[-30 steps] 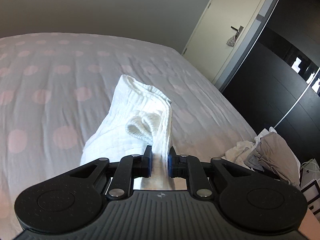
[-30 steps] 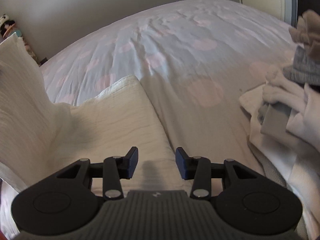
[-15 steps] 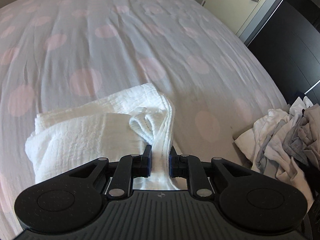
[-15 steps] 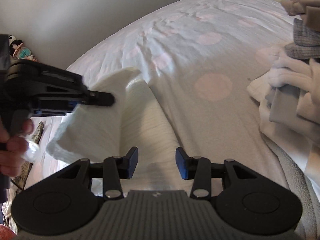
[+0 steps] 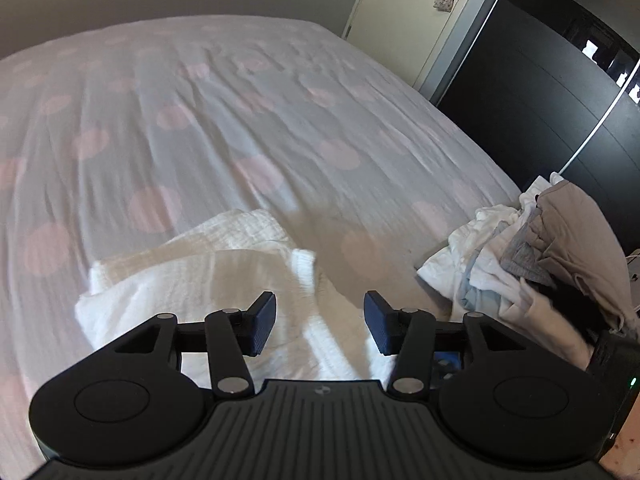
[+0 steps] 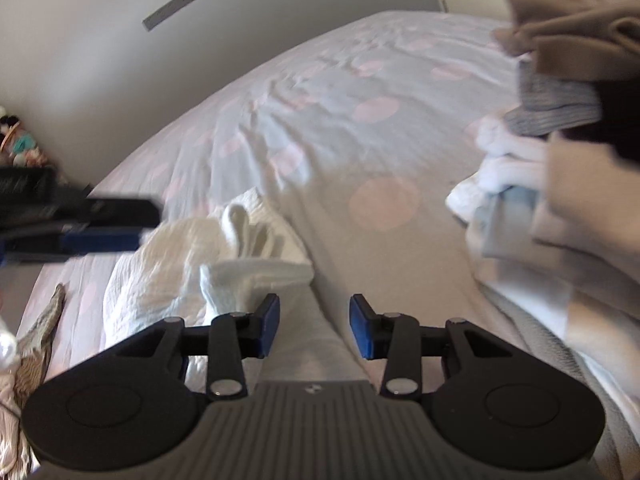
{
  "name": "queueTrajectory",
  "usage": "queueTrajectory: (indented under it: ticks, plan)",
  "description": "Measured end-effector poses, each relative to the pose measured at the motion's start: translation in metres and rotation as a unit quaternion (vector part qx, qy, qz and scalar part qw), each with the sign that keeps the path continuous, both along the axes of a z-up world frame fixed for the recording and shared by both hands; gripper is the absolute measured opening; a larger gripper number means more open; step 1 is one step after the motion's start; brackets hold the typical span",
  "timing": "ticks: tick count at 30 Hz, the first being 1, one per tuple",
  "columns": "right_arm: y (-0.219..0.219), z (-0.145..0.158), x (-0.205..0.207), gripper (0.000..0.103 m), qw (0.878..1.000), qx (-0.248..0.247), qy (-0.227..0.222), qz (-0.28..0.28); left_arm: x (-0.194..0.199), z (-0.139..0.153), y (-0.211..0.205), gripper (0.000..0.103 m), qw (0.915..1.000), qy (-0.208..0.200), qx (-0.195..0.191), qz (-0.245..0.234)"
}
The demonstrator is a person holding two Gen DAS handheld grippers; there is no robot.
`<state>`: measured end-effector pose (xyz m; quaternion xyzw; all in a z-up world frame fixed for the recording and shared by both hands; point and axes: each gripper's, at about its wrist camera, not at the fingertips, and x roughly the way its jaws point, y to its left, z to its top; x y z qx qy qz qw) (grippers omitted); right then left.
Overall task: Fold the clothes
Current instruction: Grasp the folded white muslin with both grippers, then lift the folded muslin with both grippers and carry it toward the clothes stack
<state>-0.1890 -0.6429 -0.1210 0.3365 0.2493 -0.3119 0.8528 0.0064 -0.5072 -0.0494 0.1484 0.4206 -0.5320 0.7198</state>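
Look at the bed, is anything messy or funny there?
Yes. The white cloth lies folded, but one corner sticks up crookedly. A jumbled pile of unfolded clothes sits heaped at the bed's right edge.

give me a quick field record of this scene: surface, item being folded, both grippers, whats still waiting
surface: bed with a pink-spotted white cover
item: white crinkled cotton cloth, folded, lying on the bed
left hand-held gripper: jaws have just been opening, cloth released, pads clear of it
right hand-held gripper: open over the cloth's near edge, gripping nothing
waiting: heap of unfolded beige, grey and white clothes at the right
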Motion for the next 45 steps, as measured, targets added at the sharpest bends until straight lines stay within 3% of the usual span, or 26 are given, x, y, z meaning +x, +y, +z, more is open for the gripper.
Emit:
queueTrajectory:
  ticks: [4,7,8,13,16,19,20,24,26,28,30,33,36,42,45]
  plan:
    - [0.01,0.009,-0.003,0.033,0.999,-0.032,-0.029,0.019,0.004,-0.004,0.048,0.046,0.9978,-0.053,0.001,0.04]
    - [0.026,0.018,0.009,0.027,0.992,-0.068,-0.051,0.095,0.011,-0.018,0.082,0.046,0.9966,-0.046,0.005,0.068]
    - [0.032,0.02,0.015,0.023,0.989,-0.082,-0.047,0.116,0.012,-0.024,0.091,0.046,0.9962,-0.04,0.009,0.077]
    - [0.059,0.022,0.049,0.023,0.969,-0.14,0.007,0.205,0.01,-0.052,0.115,0.046,0.9946,-0.007,0.013,0.103]
    - [0.055,0.008,0.065,0.023,0.969,-0.112,0.076,0.205,0.009,-0.068,0.116,0.046,0.9941,0.018,0.014,0.106]
    - [0.038,-0.009,0.068,0.024,0.975,-0.059,0.129,0.171,0.01,-0.087,0.106,0.046,0.9918,0.029,0.046,0.116]
    - [0.033,-0.013,0.067,0.029,0.977,-0.041,0.132,0.165,0.01,-0.093,0.102,0.046,0.991,0.032,0.059,0.116]
    - [0.027,-0.018,0.063,0.03,0.979,-0.015,0.128,0.16,0.012,-0.103,0.101,0.054,0.9892,0.037,0.069,0.125]
    - [0.028,-0.017,0.06,0.033,0.98,-0.017,0.118,0.159,0.018,-0.1,0.108,0.055,0.9878,0.054,0.058,0.134]
    - [0.026,-0.012,0.052,0.043,0.984,-0.012,0.084,0.154,0.024,-0.097,0.117,0.056,0.9863,0.069,0.046,0.143]
    - [0.018,-0.008,0.044,0.06,0.99,-0.003,0.05,0.136,0.03,-0.089,0.127,0.056,0.9854,0.075,0.027,0.151]
    - [0.007,-0.003,0.035,0.075,0.994,0.011,0.002,0.105,0.044,-0.081,0.134,0.058,0.9824,0.08,0.003,0.169]
    - [-0.005,-0.005,0.038,0.086,0.996,0.026,-0.007,0.091,0.057,-0.081,0.13,0.06,0.979,0.096,-0.013,0.18]
    - [-0.028,-0.027,0.068,0.09,0.993,0.036,0.017,0.114,0.073,-0.103,0.112,0.061,0.9729,0.131,-0.02,0.19]
    - [-0.041,-0.045,0.078,0.09,0.99,0.059,0.019,0.123,0.081,-0.117,0.108,0.068,0.9686,0.151,-0.022,0.197]
